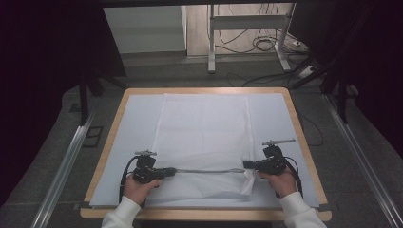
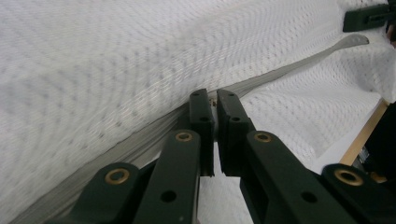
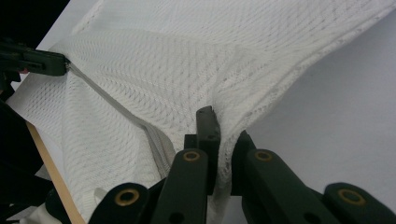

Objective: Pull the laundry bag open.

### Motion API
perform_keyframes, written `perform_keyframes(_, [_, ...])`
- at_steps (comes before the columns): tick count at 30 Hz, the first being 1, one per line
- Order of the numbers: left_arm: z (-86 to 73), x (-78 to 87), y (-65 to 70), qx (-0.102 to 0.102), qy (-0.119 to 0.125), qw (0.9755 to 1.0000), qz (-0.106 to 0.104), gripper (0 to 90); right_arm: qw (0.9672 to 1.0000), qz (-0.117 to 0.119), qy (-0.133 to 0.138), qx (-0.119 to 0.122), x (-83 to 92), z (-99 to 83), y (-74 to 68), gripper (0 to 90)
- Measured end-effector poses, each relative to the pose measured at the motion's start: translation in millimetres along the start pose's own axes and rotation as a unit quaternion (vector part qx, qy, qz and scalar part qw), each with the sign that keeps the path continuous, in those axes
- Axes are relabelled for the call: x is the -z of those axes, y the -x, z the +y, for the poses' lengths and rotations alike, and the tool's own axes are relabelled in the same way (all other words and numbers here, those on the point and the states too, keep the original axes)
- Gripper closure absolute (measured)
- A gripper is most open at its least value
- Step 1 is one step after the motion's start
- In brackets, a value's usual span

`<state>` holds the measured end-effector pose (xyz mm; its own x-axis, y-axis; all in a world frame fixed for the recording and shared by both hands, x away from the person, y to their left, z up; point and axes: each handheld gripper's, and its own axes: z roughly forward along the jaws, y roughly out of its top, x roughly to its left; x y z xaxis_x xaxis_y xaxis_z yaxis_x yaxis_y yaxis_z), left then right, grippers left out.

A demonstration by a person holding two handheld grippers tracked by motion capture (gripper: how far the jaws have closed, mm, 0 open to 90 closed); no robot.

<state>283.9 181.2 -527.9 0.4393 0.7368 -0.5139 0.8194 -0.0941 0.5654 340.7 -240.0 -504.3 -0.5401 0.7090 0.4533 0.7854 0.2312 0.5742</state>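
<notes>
— Looking down from the high view, what sits on the table?

— A pale blue sheet covers most of the top, and a white mesh bag lies flat on it, running from the middle toward six o'clock. A grey zipper crosses the bag near its six o'clock edge, stretched in a straight line from eight o'clock to four o'clock.

— Where are the two tools?

— The left gripper is at about seven o'clock, at the zipper's left end. The right gripper is at about five o'clock, at the bag's right edge. Each is held by a hand in a white sleeve coming in from six o'clock.

— How do the left jaws stand?

— In the left gripper view they are closed, nearly touching, pinched on the zipper, with a small metal piece between their tips. From there the zipper runs off toward two o'clock, where the other gripper shows.

— And the right jaws?

— Closed on the mesh bag. In the right gripper view the fabric is bunched and pulled up between them, just beside the zipper's end. The zipper stretches away toward ten o'clock to the left gripper. The bag's corner beyond the right gripper is rumpled.
</notes>
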Motion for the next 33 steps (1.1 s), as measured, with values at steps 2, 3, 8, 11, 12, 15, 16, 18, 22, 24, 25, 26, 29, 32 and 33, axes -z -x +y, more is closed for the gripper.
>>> perform_keyframes(2, [-0.7,1.6,-2.2,0.006,0.001,1.0000,0.002,86.6,1.0000,0.000,0.000,0.000,-0.1,0.0,0.0,88.1])
perform_keyframes(3, [-0.9,2.8,-3.5,0.006,0.001,1.0000,0.003,86.6,1.0000,0.000,0.000,0.000,-0.2,0.0,0.0,88.1])
perform_keyframes(8, [-2.1,7.4,-6.6,0.009,0.003,0.9999,0.005,86.6,1.0000,0.000,0.000,0.001,-0.3,-0.1,-0.3,88.1])
perform_keyframes(11, [-3.1,9.7,-9.0,0.011,0.005,0.9999,0.007,86.6,1.0000,0.001,0.000,0.000,-0.3,-0.1,-0.3,88.1])
perform_keyframes(12, [-3.5,10.6,-9.9,0.012,0.006,0.9999,0.009,86.6,1.0000,0.000,0.000,0.001,-0.2,0.0,-0.3,88.1])
perform_keyframes(15, [-4.9,13.3,-13.1,0.018,0.009,0.9997,0.011,86.6,1.0000,0.000,0.000,0.000,0.0,0.1,0.0,88.0])
perform_keyframes(16, [-5.5,14.5,-14.1,0.019,0.010,0.9997,0.013,86.6,1.0000,0.000,0.000,0.000,-0.1,0.0,0.0,88.1])
perform_keyframes(18, [-6.6,16.7,-15.4,0.020,0.013,0.9996,0.013,86.6,1.0000,-0.001,0.000,0.002,-0.4,-0.1,-0.3,88.1])
perform_keyframes(22, [-7.6,20.3,-17.6,0.023,0.017,0.9995,0.015,86.6,1.0000,0.000,-0.001,0.001,-0.4,-0.2,-0.3,88.1])
perform_keyframes(24, [-9.3,25.1,-21.8,0.028,0.021,0.9992,0.018,86.6,1.0000,-0.002,-0.001,0.002,-0.8,-0.3,-0.5,88.1])
perform_keyframes(25, [-9.3,25.1,-21.8,0.028,0.021,0.9992,0.018,86.6,1.0000,-0.002,-0.002,0.002,-1.0,-0.2,-0.3,88.1])
perform_keyframes(26, [-9.9,26.5,-23.2,0.031,0.024,0.9991,0.017,86.6,1.0000,-0.002,-0.002,0.002,-1.0,-0.2,-0.3,88.1])
perform_keyframes(29, [-11.7,31.2,-26.7,0.033,0.026,0.9989,0.021,86.6,1.0000,-0.002,-0.001,0.001,-0.8,-0.2,-0.3,88.1])
perform_keyframes(32, [-14.4,35.9,-27.9,0.032,0.029,0.9988,0.025,86.6,1.0000,-0.002,-0.001,0.001,-0.8,-0.3,-0.3,88.1])
perform_keyframes(33, [-15.4,37.5,-27.9,0.030,0.029,0.9987,0.028,86.6,1.0000,-0.003,-0.002,0.001,-0.9,-0.3,-0.4,88.1])
